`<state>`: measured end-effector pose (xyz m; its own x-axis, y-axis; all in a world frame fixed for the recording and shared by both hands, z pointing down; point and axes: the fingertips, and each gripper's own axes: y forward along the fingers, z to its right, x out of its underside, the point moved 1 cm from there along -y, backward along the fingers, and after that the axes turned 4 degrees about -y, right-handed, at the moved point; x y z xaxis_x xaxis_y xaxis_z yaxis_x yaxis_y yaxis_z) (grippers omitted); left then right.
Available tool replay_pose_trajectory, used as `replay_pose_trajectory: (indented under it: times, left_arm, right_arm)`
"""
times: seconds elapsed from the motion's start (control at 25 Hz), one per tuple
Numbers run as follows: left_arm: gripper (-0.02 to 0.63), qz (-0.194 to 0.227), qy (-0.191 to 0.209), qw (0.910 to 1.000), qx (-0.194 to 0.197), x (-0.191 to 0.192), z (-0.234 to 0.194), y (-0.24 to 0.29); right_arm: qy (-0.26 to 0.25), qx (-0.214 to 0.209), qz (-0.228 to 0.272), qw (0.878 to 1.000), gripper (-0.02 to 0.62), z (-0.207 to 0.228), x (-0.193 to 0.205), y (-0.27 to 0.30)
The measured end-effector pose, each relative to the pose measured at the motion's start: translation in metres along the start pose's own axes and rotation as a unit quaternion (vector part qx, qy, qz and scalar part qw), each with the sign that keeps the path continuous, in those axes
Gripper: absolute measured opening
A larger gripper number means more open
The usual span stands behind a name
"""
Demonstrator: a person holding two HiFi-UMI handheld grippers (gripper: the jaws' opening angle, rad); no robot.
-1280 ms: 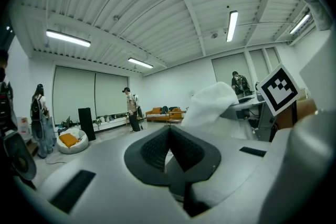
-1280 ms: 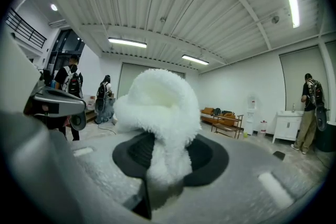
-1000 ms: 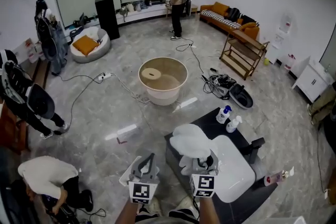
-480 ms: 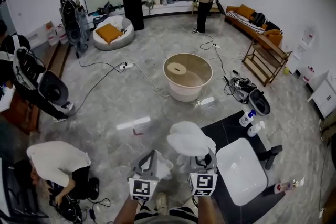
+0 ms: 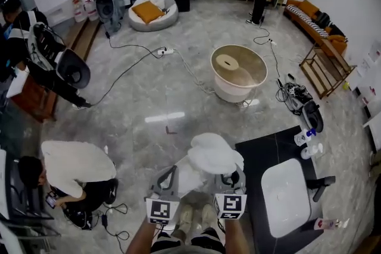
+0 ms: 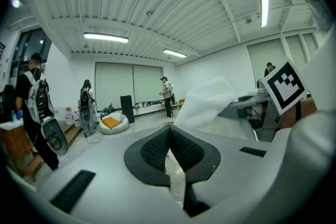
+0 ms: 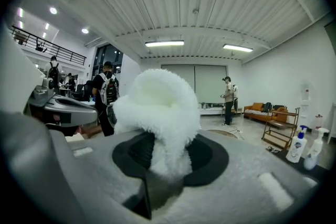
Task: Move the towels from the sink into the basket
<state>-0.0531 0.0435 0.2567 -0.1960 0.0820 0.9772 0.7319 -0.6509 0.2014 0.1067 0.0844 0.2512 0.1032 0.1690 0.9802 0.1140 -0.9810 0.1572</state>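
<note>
The right gripper [image 7: 168, 145] is clamping a fluffy white towel [image 7: 157, 107]. Its jaws are standing only a little apart, pressing the pile between the pads, and the towel is bulging up and over them toward twelve o'clock. In the head view the towel is hanging clear of the sink [image 5: 286, 196], over the grey floor [image 5: 149, 98].

The left gripper [image 6: 169, 131] is pinched to, with its jaw tips meeting. Nothing is showing between them. It is riding just beside the right gripper, at its nine o'clock, with the towel's edge drooping between the two.

From the grippers the basket [image 5: 235, 92] is standing well apart toward one o'clock. The sink is sitting on the black table [image 5: 262, 151] toward four o'clock of the right gripper. Two spray bottles [image 5: 305, 137] are standing at the table's far edge.

A second ago the towel and the right gripper were hovering over the sink's near rim. Now both grippers are hanging over bare floor, with the sink left off to the right. The basket was lying straight ahead at twelve o'clock and is now showing toward one o'clock. The crouching person in a white top [image 5: 77, 160], at nine o'clock of the grippers, is showing further into the frame than before. The right gripper's hold on the towel is looking the same throughout.
</note>
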Motion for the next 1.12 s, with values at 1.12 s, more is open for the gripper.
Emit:
replay_pose_trajectory:
  times: [1.12]
  left_arm:
    - [0.009, -0.132, -0.155, 0.9676, -0.149, 0.324, -0.077, 0.031]
  right_arm:
    - [-0.045, -0.221, -0.132, 0.965, 0.128, -0.155, 0.323, 0.148]
